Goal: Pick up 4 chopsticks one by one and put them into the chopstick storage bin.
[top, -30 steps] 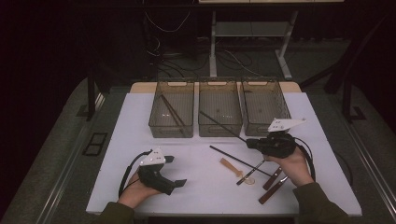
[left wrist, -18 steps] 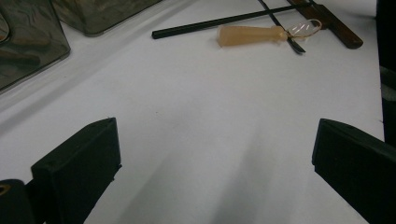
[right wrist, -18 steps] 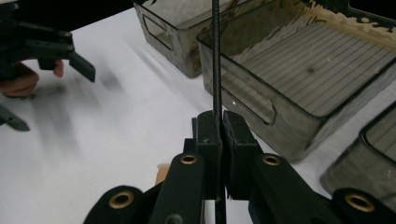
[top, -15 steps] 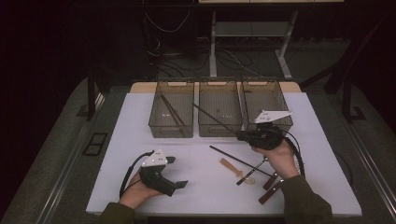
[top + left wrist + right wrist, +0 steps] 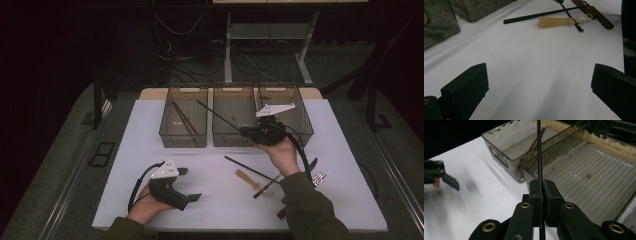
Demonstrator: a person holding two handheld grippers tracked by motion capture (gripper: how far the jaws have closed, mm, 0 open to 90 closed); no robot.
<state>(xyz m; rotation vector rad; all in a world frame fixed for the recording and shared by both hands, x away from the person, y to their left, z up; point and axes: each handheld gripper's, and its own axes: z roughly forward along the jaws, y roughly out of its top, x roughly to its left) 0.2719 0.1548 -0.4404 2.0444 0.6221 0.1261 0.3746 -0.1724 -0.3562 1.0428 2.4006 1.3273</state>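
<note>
Right gripper [image 5: 248, 131] is clenched on a black chopstick [image 5: 220, 116], holding it over the middle bin [image 5: 234, 137]. Left gripper [image 5: 189, 184] rests on the white table [image 5: 125, 165] at near left with jaws wide apart, grasping nothing.

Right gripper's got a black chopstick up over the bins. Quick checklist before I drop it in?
1. Grip: right gripper shut on the black chopstick: ok.
2. Position: chopstick slants over the middle bin toward the left bin: not ok for a straight drop.
3. Middle bin floor bare: ok.
4. Left bin holds brown chopsticks: ok.
5. Left gripper open on the table, away from the bins: ok.
6. Which bin is meant: cannot tell.
</note>
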